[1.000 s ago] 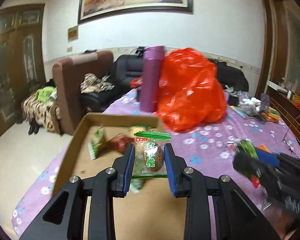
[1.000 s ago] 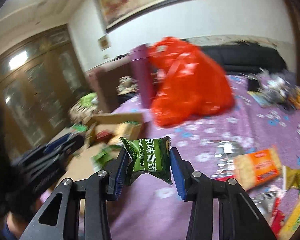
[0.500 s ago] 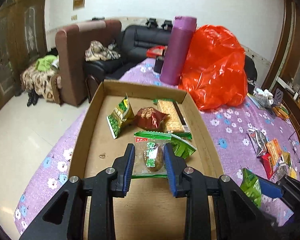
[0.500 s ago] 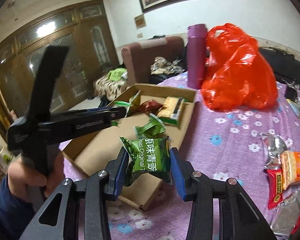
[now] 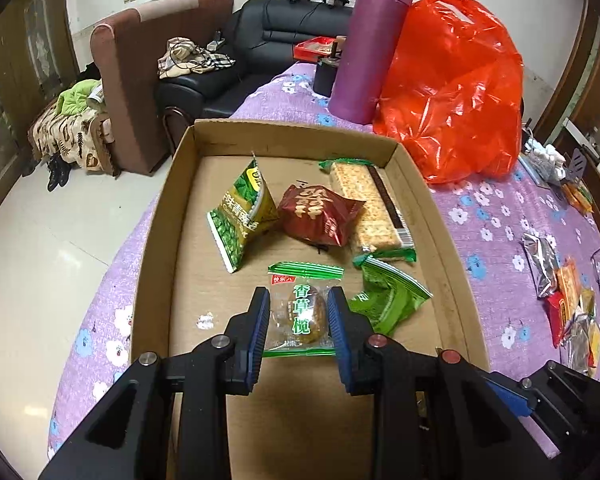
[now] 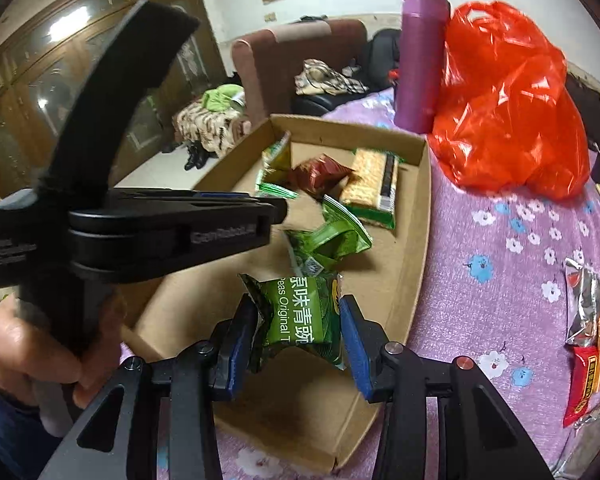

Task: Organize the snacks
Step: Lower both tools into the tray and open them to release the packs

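A shallow cardboard box [image 5: 440, 208] lies on the purple flowered table; it also shows in the right wrist view [image 6: 420, 216]. Inside lie a green pea packet [image 5: 242, 216], a dark red packet [image 5: 320, 216], a cracker pack [image 5: 370, 204] and a crumpled green packet [image 5: 388, 296]. My left gripper [image 5: 299, 322] is shut on a clear olive snack packet [image 5: 302, 312] low over the box. My right gripper [image 6: 300, 334] is shut on a green pea packet [image 6: 304, 316] above the box's near part. The left gripper's body [image 6: 172, 232] shows in the right wrist view.
A purple flask [image 5: 370, 44] and a red plastic bag [image 5: 456, 92] stand behind the box. Loose snack packets [image 5: 564, 292] lie on the table to the right, also in the right wrist view [image 6: 592, 340]. A brown armchair [image 5: 140, 80] and floor lie to the left.
Both grippers have moved in over the box and lower, each still holding its packet. The box now fills more of both views.
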`<state>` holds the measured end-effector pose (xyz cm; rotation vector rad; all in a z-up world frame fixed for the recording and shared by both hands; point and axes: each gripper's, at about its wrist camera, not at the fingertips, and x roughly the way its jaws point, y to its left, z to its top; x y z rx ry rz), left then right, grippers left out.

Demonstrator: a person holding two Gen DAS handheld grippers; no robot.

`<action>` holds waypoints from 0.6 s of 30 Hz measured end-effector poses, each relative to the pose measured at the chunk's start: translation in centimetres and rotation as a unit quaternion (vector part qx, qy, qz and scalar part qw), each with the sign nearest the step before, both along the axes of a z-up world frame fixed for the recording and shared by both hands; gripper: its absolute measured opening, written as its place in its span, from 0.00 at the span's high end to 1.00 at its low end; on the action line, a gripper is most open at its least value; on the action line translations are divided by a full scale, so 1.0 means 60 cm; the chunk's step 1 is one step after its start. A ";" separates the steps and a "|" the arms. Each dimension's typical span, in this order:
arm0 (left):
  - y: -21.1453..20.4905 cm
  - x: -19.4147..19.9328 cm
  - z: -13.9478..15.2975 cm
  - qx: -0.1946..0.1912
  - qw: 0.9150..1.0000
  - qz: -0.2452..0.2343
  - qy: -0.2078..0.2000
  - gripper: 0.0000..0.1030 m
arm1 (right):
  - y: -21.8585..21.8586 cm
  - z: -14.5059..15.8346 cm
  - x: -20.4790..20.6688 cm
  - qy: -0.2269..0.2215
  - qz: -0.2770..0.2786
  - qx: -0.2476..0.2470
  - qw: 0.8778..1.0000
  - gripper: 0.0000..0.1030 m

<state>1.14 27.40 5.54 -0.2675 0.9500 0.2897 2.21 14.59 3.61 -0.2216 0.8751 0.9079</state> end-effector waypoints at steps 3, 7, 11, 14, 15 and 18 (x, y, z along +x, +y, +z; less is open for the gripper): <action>0.008 0.006 -0.002 -0.004 1.000 0.007 0.005 0.72 | 0.009 -0.007 0.010 0.003 -0.005 -0.009 1.000 0.55; 0.014 0.019 -0.005 -0.005 1.000 0.009 0.011 0.72 | 0.017 -0.014 0.019 0.004 -0.015 -0.018 1.000 0.55; 0.015 0.031 -0.013 -0.013 1.000 0.004 0.020 0.72 | 0.020 -0.019 0.031 0.002 -0.028 -0.025 0.999 0.55; 0.017 0.034 -0.017 -0.019 1.000 0.004 0.019 0.72 | 0.020 -0.022 0.038 0.000 -0.037 -0.023 0.999 0.53; 0.018 0.034 -0.018 -0.023 1.000 0.004 0.018 0.72 | 0.020 -0.024 0.039 0.000 -0.037 -0.022 0.999 0.53; 0.020 0.033 -0.018 -0.026 1.000 0.005 0.014 0.72 | 0.018 -0.027 0.040 -0.003 -0.037 -0.021 0.999 0.53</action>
